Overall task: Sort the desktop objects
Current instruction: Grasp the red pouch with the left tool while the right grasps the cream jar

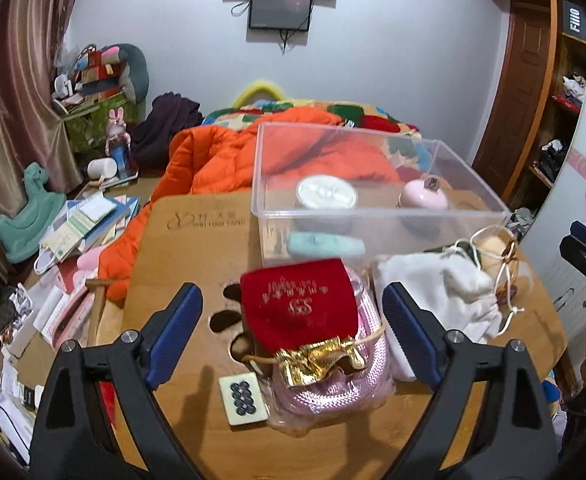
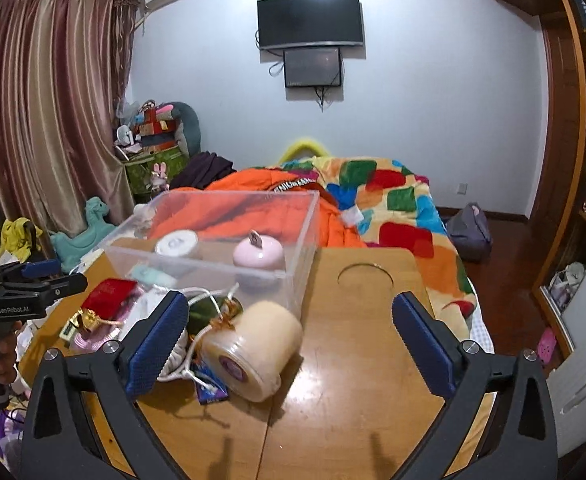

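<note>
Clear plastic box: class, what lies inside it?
Inside the clear plastic box: a white round jar, a pink lidded jar and a mint tube. Nothing else shows.

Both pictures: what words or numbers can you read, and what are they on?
"GenRobot.AI" on the left claw's black body.
"FIIO" on the black box on the shelf.
"SS" in gold on the red pouch; its other gold characters are too blurred to read.
Logo on the wooden table: too blurred to read.
Mahjong tile: dots only, no words.
</note>
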Available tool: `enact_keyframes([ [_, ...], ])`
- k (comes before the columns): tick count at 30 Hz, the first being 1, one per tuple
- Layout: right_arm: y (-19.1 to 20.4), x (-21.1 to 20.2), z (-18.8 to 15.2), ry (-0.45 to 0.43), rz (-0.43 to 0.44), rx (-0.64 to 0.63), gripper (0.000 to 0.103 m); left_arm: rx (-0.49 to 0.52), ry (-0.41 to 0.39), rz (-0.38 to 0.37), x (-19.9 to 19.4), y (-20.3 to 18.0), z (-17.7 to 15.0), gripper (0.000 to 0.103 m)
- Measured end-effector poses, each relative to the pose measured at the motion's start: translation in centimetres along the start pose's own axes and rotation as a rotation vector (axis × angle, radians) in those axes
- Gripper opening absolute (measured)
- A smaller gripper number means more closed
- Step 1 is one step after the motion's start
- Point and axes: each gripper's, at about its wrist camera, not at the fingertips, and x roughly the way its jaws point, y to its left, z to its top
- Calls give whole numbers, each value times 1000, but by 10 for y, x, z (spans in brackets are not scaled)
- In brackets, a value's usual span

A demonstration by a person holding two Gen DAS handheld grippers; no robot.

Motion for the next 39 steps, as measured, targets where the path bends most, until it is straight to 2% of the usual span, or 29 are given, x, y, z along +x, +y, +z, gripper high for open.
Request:
enact_keyframes([
  [7,-11,29,-22,104,30,40,101,4,24,21,9,-6,-10,92],
  [14,-15,45,-32,157,103,81,101,-27,61,28,24,0,-18,92],
  [20,-10,67,-36,212,127,118,101,-51,90,17,40,2,-16,92],
  [26,4,85,-32,225,101,10,101,-54,108,18,51,1,-10,92],
  [32,2,103,-25,268,165,-34,102,-13,109,21,55,-2,-6,92],
  [35,1,108,-25,286,204,-24,99,-12,92,19,53,-3,-9,89],
  [37,2,105,-26,287,242,-22,92,-28,93,-15,52,-1,-10,76],
  [39,3,101,-28,282,274,-20,76,-44,92,-38,50,0,-11,71],
])
